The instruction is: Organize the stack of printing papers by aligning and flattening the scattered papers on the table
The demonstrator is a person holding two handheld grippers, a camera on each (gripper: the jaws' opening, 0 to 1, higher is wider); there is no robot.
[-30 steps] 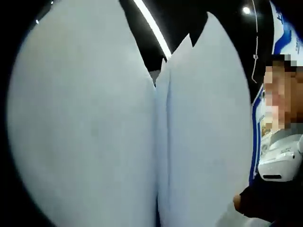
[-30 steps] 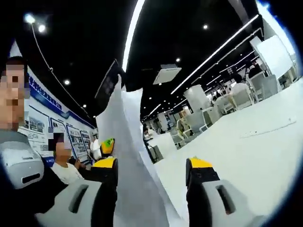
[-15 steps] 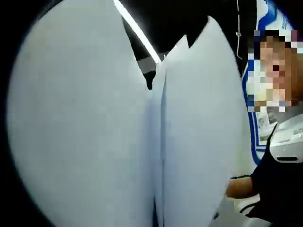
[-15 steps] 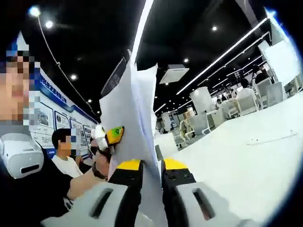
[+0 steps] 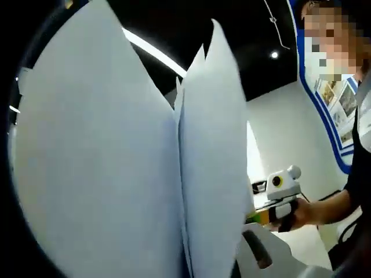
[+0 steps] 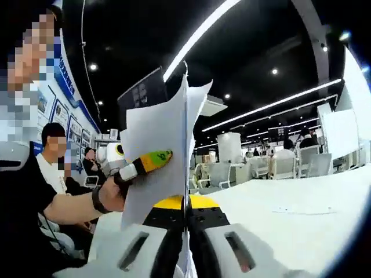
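In your right gripper view, your right tongs point(image 6: 185, 217) rise from six o'clock with their yellow-tipped jaws pressed together, pinching the stack of papers point(image 6: 162, 159) by its lower edge. The white sheets stand upright off the white table point(image 6: 301, 214), fanning slightly toward twelve o'clock with uneven top corners. At nine o'clock of the stack, your left tongs point(image 6: 152, 162), yellow and green, touch the paper's side edge, held in your hand point(image 6: 110, 194). I cannot tell whether those jaws are spread or closed.

In your left gripper view, the papers point(image 5: 116, 174) stand very close to the camera, from nine o'clock to the centre, splitting into separate sheets near the top. At four o'clock your right tongs point(image 5: 261, 217) meet the stack's edge.
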